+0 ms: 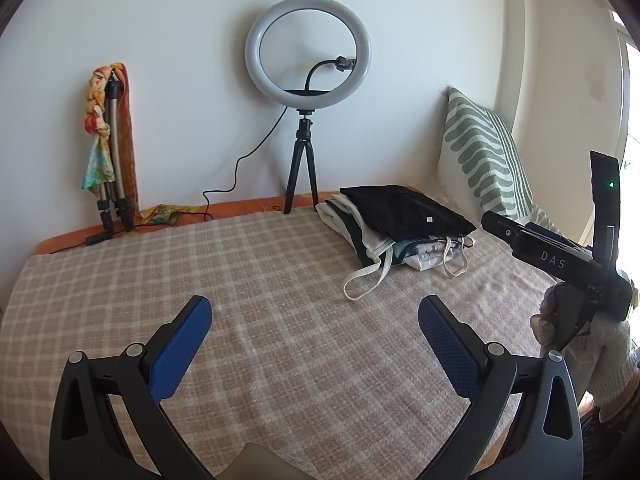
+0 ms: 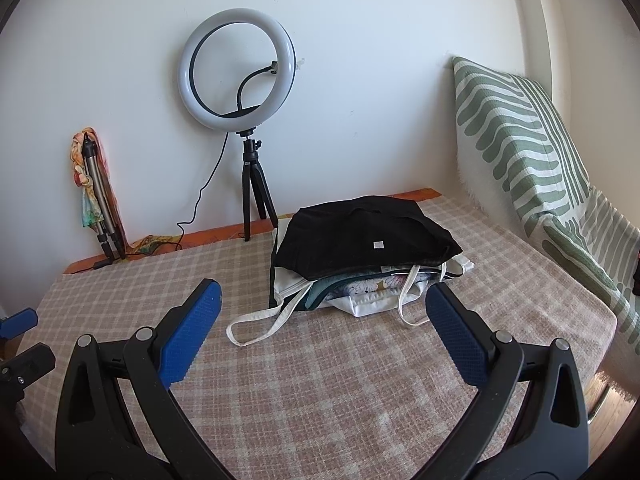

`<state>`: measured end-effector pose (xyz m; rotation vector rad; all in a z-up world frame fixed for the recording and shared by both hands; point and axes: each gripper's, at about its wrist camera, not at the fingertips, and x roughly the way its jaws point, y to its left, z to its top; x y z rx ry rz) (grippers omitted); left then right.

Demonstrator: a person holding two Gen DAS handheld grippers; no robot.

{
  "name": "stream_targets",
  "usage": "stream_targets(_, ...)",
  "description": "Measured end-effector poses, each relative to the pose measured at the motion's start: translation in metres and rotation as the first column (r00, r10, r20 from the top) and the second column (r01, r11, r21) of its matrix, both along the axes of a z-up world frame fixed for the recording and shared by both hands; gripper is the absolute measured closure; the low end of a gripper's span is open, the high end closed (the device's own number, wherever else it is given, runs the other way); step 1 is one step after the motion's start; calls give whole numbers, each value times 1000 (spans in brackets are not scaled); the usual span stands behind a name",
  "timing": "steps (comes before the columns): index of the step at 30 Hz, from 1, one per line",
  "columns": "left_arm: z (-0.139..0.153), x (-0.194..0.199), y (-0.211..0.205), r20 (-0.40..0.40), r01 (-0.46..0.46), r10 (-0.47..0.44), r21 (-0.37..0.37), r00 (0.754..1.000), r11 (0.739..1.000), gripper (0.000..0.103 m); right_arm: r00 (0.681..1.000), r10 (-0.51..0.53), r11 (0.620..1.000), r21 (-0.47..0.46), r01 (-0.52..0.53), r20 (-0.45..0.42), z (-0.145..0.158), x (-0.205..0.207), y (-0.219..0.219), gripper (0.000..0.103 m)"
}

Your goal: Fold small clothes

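A pile of small clothes [image 1: 404,228] lies on the checked blanket [image 1: 260,280] at the far right; a black garment [image 2: 360,236] is on top, white and patterned pieces are under it, and white straps [image 2: 264,320] trail out in front. My left gripper [image 1: 316,312] is open and empty above the bare blanket, left of the pile. My right gripper [image 2: 326,300] is open and empty, just in front of the pile. The right gripper's body [image 1: 552,260] shows at the right of the left wrist view.
A ring light on a small tripod [image 1: 306,120] stands at the wall behind the blanket, with its cable trailing left. A folded tripod with a coloured scarf [image 1: 110,152] leans at the far left. A green striped pillow [image 2: 520,140] stands at the right wall.
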<state>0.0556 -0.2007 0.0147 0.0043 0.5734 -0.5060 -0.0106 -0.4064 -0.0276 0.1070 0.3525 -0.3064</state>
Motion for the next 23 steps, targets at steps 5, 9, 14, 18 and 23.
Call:
stream_targets(5, -1, 0, 0, -4, -1, 1, 5, 1000, 1000, 0, 1000, -1, 1000, 2, 1, 0, -1, -1, 1, 0)
stream_targets(9, -2, 0, 0, 3, -4, 4, 12, 1000, 1000, 0, 1000, 1, 1000, 7, -1, -2, -1, -1, 1, 0)
stream_targets(14, -2, 1, 1, 7, -10, 10, 17, 1000, 1000, 0, 1000, 2, 1000, 14, -2, -7, -3, 0, 2, 0)
stream_targets(18, -1, 0, 2, 13, -12, 11, 22, 1000, 1000, 0, 1000, 2, 1000, 26, -1, -12, -3, 0, 1, 0)
stream_targets(23, 0, 1, 3, 15, -13, 12, 25, 1000, 1000, 0, 1000, 1, 999, 40, -1, -17, -5, 1, -1, 0)
